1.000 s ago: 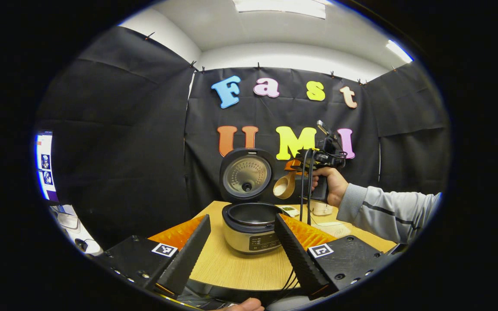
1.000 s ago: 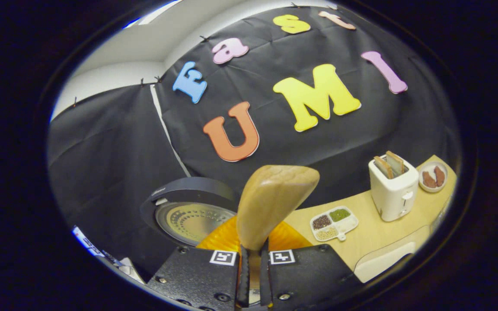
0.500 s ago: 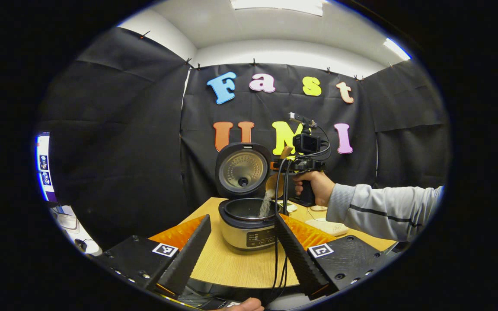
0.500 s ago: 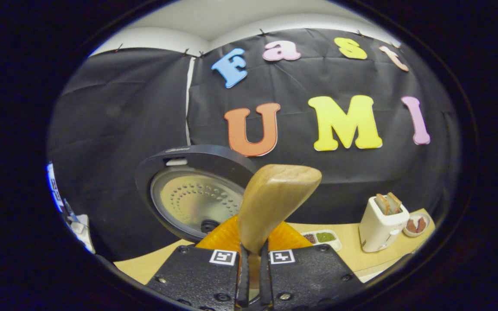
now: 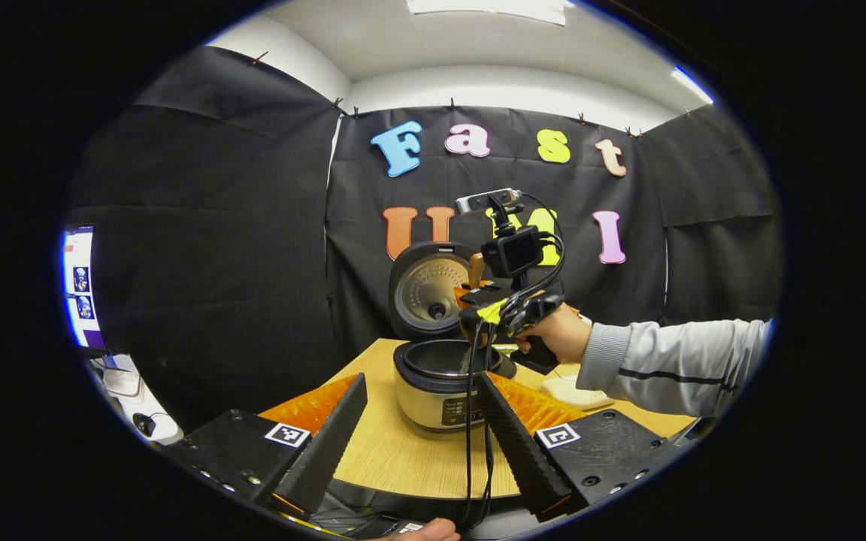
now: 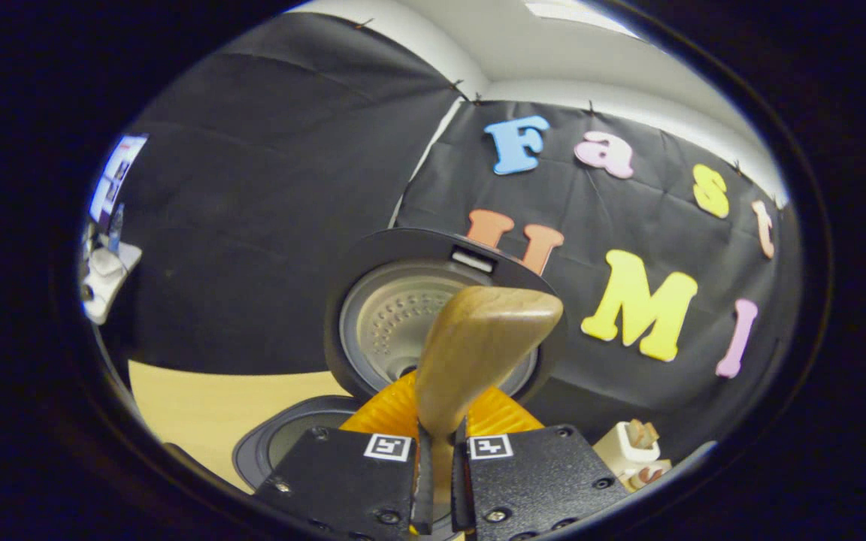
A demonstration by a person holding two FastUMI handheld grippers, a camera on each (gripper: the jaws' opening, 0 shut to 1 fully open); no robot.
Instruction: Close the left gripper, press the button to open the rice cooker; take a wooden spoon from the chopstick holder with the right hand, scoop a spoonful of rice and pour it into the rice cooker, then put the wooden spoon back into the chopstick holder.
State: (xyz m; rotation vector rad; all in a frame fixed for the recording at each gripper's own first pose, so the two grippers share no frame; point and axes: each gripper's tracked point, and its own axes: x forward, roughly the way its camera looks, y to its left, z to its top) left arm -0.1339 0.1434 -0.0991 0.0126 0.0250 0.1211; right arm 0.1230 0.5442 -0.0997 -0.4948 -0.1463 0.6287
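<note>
The rice cooker (image 5: 433, 387) stands on the wooden table with its lid (image 5: 428, 289) raised and its dark pot uncovered. My left gripper (image 5: 419, 382) hangs open in front of it, holding nothing. A hand (image 5: 557, 334) holds my right gripper (image 5: 482, 300) just above the pot's right rim. In the right gripper view my right gripper (image 6: 439, 469) is shut on the handle of the wooden spoon (image 6: 478, 349). The spoon's bowl stands up in front of the lid (image 6: 395, 315), back side toward the camera. The pot rim (image 6: 283, 443) lies below to the left.
Black cables (image 5: 470, 451) hang from the right gripper down past the cooker's front. A grey sleeve (image 5: 666, 364) reaches in from the right. A white toaster (image 6: 625, 449) stands at the right. A lit screen (image 5: 76, 285) is at the far left, off the table (image 5: 403, 458).
The right gripper moved left and closer over the pot and rolled the spoon. Rice was falling from the spoon half a second ago; no stream shows now. The left gripper barely moved.
</note>
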